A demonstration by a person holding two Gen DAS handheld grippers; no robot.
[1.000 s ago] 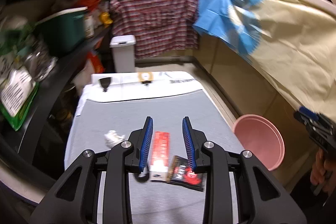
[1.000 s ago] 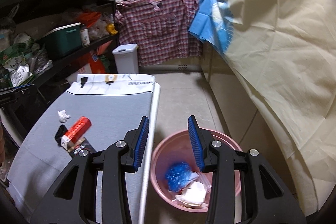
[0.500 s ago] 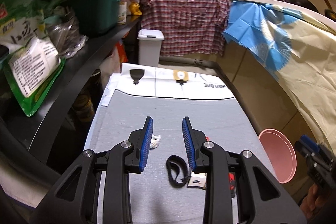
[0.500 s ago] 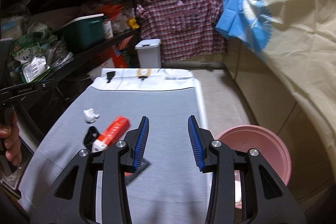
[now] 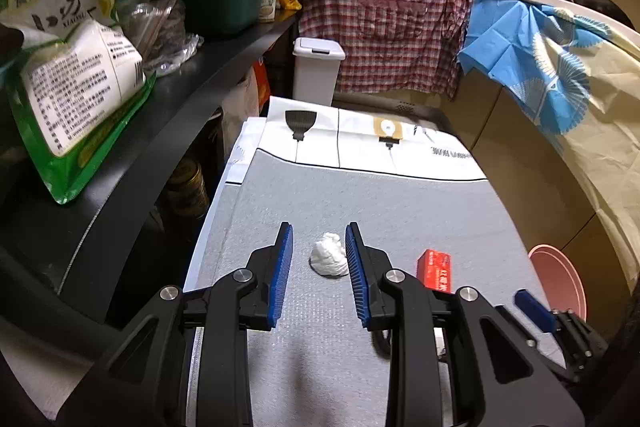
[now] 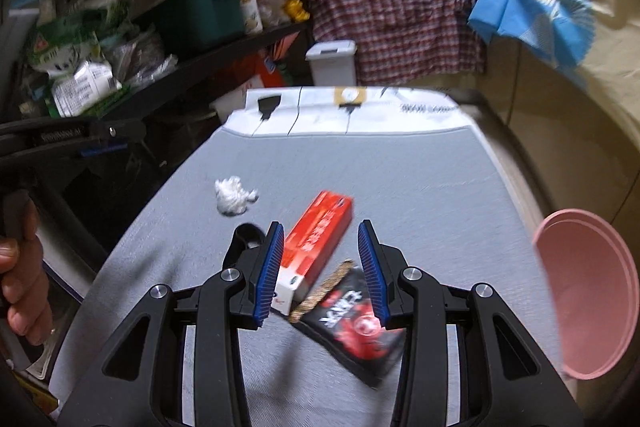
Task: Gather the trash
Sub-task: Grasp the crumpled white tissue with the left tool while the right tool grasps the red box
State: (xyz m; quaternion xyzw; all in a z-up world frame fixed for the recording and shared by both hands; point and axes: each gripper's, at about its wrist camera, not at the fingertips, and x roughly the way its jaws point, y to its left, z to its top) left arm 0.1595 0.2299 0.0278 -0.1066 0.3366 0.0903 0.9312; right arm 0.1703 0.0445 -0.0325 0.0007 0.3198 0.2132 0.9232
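Grey cloth table (image 5: 420, 211) has plenty of bare room toward 12 o'clock; black shelving (image 5: 168, 115) crowds its 9 o'clock edge, pink bin (image 6: 588, 307) sits off at 3. Left gripper (image 5: 319, 259), jaws apart, frames the white tissue wad (image 5: 329, 259) without touching. Right gripper (image 6: 322, 267), wider and empty, hovers over the red box (image 6: 316, 247) and dark snack wrapper (image 6: 352, 327). Black loop (image 6: 244, 235) is half hidden.

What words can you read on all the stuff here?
"XIAOMU", roughly, beside large Chinese characters: green food bag on the shelf.
White label on that bag: print too small.
Red box: lettering blurred.
Black snack packet: large white letters, upside down, unreadable.
Table cover's white band: line too blurred.
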